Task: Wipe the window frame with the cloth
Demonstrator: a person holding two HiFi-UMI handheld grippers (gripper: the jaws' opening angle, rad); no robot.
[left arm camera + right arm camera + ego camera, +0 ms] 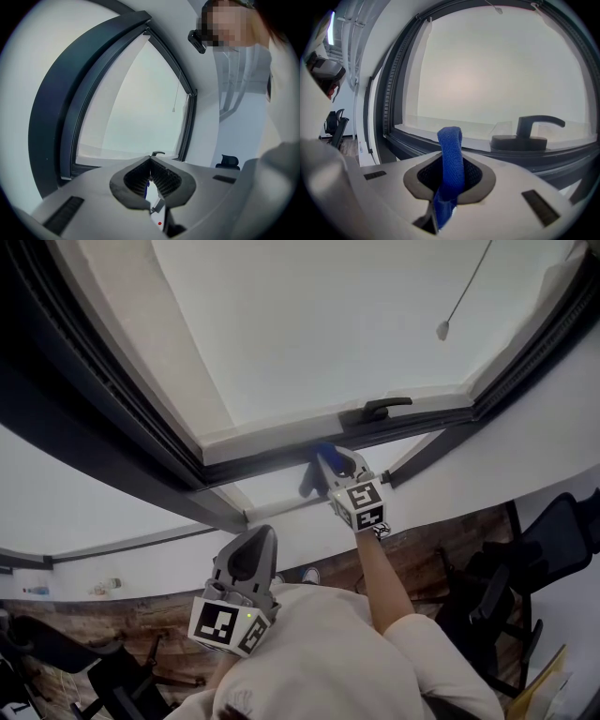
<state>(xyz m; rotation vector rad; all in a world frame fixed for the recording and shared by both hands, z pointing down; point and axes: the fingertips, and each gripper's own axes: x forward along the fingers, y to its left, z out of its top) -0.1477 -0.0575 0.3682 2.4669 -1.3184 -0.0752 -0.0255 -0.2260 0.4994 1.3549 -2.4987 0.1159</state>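
My right gripper point(330, 468) is raised to the dark lower rail of the window frame point(267, 462), just left of the black window handle point(376, 410). It is shut on a blue cloth point(324, 452). In the right gripper view the blue cloth point(450, 138) stands up between the jaws of that gripper point(450, 161), with the handle point(528, 134) and frame rail point(417, 143) close behind. My left gripper point(249, 557) hangs low near my chest, away from the window. The left gripper point(151, 161) has its jaws together with nothing between them.
A blind cord with a white pull point(442, 330) hangs over the pane at upper right. Black office chairs point(553, 540) stand below at the right and lower left. A white sill point(112, 549) runs under the window, with a small bottle point(37, 591) at its far left.
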